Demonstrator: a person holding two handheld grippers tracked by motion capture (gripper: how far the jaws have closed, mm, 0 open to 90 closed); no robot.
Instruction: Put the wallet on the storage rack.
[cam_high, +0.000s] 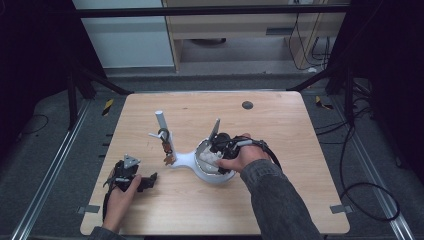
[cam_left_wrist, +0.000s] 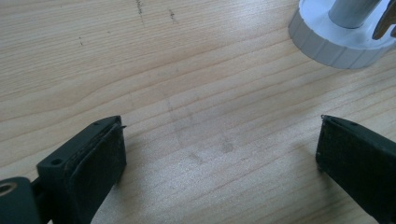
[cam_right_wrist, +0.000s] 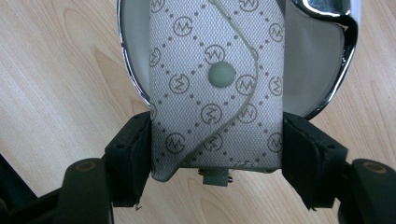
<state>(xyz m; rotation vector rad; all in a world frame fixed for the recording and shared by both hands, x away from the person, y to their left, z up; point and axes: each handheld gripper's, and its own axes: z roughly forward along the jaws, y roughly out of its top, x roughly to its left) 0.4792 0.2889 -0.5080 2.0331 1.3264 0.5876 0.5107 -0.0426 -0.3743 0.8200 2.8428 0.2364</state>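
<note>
In the high view, the right gripper (cam_high: 216, 150) reached into a white dish (cam_high: 212, 172) on the surface (cam_high: 280, 150). In the left gripper view, the left gripper (cam_left_wrist: 219, 154) hung wide open over bare wood. In the right gripper view, jaws clamped a patterned pouch (cam_right_wrist: 217, 88) from both sides, over the dish's rim.

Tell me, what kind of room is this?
Probably a lab or workshop set up for recording: a bare wooden table stands inside a dark metal frame, loose cables trail across the grey floor, and plain cabinets stand behind.
</note>
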